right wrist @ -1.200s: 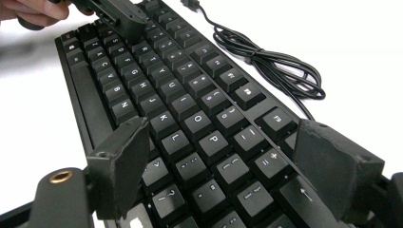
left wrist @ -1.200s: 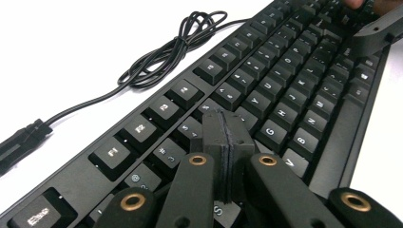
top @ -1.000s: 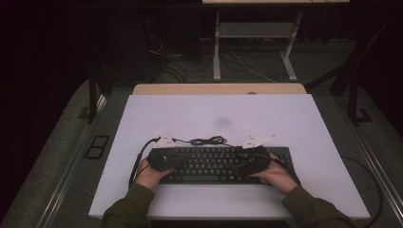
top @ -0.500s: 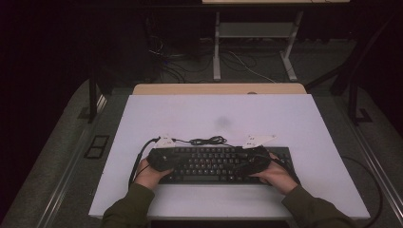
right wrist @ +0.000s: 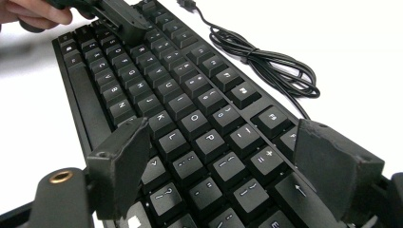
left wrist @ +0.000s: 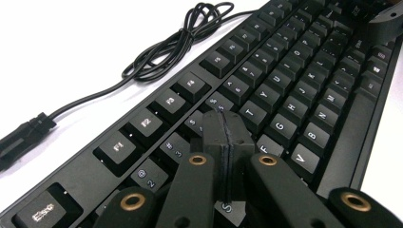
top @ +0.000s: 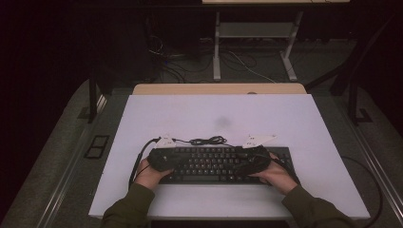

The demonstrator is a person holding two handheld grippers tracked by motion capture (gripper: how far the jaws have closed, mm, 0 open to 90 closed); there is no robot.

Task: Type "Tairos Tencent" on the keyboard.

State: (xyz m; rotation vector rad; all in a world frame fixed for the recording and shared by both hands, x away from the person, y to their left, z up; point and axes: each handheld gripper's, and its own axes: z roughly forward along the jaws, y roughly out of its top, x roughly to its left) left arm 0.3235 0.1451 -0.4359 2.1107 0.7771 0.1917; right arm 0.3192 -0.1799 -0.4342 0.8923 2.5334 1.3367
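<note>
A black keyboard lies flat on the white table top, at the six o'clock side of it, close to the person, its long edge running along the near edge of the table. Its white key legends show clearly in both gripper views.

The left gripper sits over the nine o'clock end of the keyboard. Its two black jaws are pressed together with nothing between them, and the joined tip points down among the letter keys, around the E and D keys; whether it actually presses a key I cannot tell. In the high view the left gripper is a dark mass in the left hand.

The right gripper hovers over the three o'clock end with its jaws spread wide, one at each side of the view, the P, O and L keys in sight between them. They grip nothing. From above, the right gripper is held by the right hand.

At twelve o'clock from the keyboard, just beyond its far edge, the keyboard's black cable lies bundled in a loose coil on the table. Both forearms wear olive green sleeves.
</note>
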